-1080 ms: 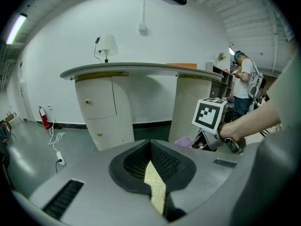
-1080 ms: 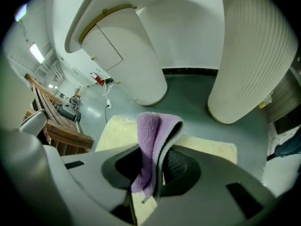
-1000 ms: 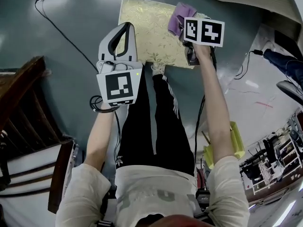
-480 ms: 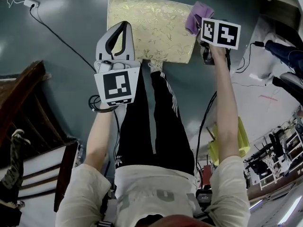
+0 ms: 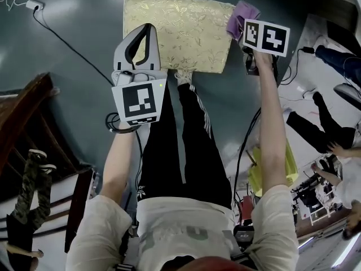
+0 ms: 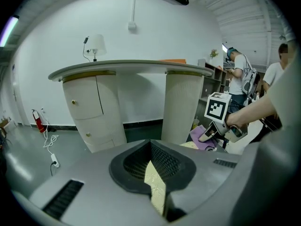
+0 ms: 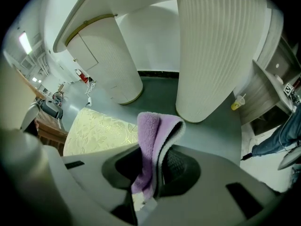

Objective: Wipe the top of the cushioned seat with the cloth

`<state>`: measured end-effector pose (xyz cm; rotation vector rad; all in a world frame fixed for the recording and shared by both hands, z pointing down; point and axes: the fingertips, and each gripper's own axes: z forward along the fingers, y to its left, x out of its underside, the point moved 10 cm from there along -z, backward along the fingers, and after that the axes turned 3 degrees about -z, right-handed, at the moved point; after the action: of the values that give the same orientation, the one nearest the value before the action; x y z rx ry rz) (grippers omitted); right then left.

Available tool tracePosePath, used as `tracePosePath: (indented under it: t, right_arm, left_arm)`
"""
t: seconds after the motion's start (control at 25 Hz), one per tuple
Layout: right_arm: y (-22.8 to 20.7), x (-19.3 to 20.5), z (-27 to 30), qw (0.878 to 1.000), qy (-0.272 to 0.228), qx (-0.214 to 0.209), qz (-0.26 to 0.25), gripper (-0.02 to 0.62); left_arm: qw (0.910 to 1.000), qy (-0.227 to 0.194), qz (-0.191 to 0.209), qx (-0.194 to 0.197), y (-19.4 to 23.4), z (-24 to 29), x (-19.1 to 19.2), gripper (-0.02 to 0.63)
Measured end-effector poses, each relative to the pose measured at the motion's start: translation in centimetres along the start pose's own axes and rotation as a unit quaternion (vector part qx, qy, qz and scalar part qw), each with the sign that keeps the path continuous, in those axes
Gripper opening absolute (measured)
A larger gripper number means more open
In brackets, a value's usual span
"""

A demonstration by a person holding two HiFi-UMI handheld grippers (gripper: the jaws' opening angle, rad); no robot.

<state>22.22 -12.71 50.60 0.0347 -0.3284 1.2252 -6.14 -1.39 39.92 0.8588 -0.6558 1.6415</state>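
**While the right gripper [image 5: 243, 34] clamps the cloth [image 5: 240, 14], the left gripper [image 5: 148, 29] holds nothing**

Folded and purple, the cloth is pinched between the right gripper's jaws at the far right corner of the gold cushioned seat [image 5: 180, 24], which stands on the green floor [image 5: 73, 38]. Whether the cloth touches the seat cannot be told. The left gripper, jaws together, hovers over the seat's near left edge.

Your cushioned seat [image 5: 177, 30] is pale gold, covered in a leafy damask pattern, and your cloth [image 5: 240, 16] at its far right corner is lilac. The floor [image 5: 79, 44] is dark blue-grey; your trousers [image 5: 163, 145] are black with white side stripes.
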Motion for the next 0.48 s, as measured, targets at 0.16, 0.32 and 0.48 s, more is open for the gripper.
tracePosePath:
  t: [0.16, 0.32, 0.48]
  right_arm:
    - [0.2, -0.2, 0.1, 1.000, 0.005, 0.008, -0.014, 0.095]
    - [1.2, -1.0, -1.1, 1.000, -0.003, 0.004, -0.020, 0.095]
    - [4.2, -3.2, -5.7, 0.997, -0.068, -0.039, -0.023, 0.095]
  left_arm:
    - [1.0000, 0.000, 0.001, -0.008, 0.4, -0.2, 0.1, 0.006]
    - [0.9997, -0.002, -0.006, -0.023, 1.3, -0.8, 0.2, 0.006]
    - [0.9992, -0.012, -0.006, -0.038, 2.5, -2.0, -0.4, 0.006]
